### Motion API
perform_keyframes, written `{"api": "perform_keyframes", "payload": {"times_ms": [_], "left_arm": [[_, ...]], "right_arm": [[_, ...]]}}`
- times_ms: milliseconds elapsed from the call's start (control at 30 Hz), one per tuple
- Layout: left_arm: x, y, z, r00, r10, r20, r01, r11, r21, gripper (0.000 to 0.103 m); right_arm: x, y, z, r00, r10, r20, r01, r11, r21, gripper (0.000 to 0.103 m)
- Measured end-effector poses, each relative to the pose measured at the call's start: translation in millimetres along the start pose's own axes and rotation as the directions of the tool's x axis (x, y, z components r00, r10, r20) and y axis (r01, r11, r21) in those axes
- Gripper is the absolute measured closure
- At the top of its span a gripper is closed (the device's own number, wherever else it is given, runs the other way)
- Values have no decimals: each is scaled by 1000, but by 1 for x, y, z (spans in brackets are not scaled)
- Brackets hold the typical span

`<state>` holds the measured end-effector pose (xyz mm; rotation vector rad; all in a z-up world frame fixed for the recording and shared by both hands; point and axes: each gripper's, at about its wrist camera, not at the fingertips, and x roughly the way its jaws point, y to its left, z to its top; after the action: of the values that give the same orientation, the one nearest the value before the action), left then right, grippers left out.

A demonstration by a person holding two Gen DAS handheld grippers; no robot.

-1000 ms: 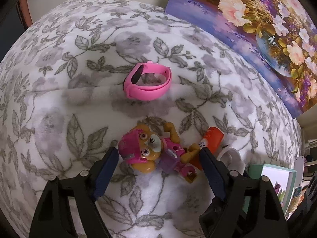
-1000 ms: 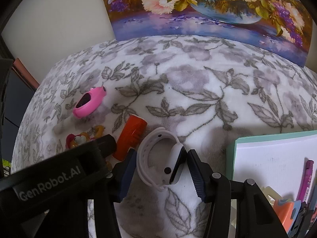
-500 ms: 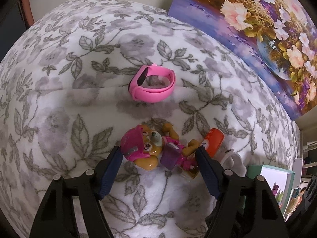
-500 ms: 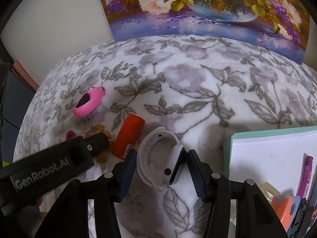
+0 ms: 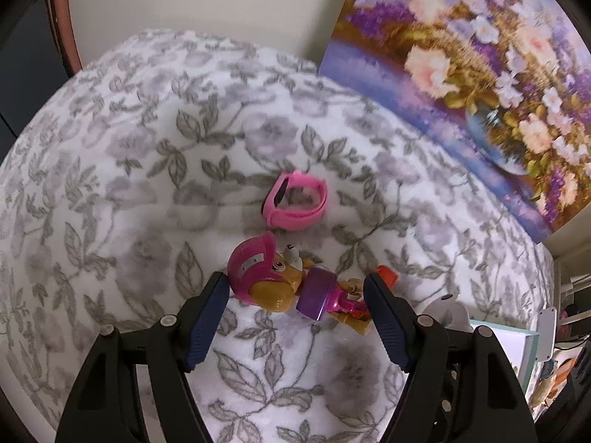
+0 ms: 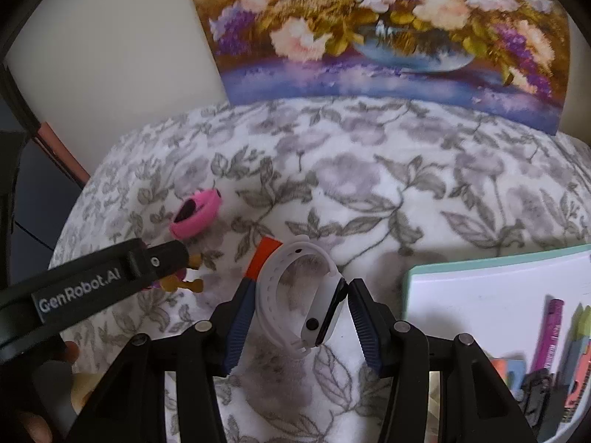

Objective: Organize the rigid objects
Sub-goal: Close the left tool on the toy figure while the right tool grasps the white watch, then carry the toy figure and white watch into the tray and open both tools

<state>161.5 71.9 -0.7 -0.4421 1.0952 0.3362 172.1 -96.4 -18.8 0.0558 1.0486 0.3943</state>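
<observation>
A: What has the left gripper [image 5: 295, 297] got?

B: A toy pup [image 5: 284, 282], hard moulded plastic, glossy, lumpy in shape: round pink helmet, tan head, purple pack, thin legs. It sits crosswise between the jaws, which have just been closing; the helmet meets the left pad and the feet reach the right one. I read that as clamped, lengthwise.

A: How will it handle?

B: Light and stiff, I'd judge, but slick and rounded at the helmet, so it could pivot. The thin legs are the weak part. A hold across the body would be steadier.

A: And the right gripper [image 6: 301, 297]?

B: Its jaws are clamped on a white watch [image 6: 301, 297], one pad on the perforated rubbery strap, the other on the hard dark-faced case. The strap loop is springy and will give; the glass face is smooth and may scratch.

A: Anything else close by?

B: Beyond the left jaws, a pink band [image 5: 297, 203], soft silicone, on the fleecy floral blanket [image 5: 122, 192]. An orange tube [image 6: 263, 260] lies just behind the watch. A pale box [image 6: 480, 295] with pens sits right of the right jaws.
</observation>
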Motion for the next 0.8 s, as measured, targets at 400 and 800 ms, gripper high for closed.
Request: {"api": "perform_keyframes", "payload": {"times_ms": [400,800], "left_arm": [[-55,-29,-13,996,-28,84,23,998,59,27],[-80,-78,-69,995,-34,91,13,975,223,27]], "right_arm": [[-56,-18,-2,999,-18,45,14,997,72,48],[-117,-71,-28,993,-95,73,80,979,189,48]]}}
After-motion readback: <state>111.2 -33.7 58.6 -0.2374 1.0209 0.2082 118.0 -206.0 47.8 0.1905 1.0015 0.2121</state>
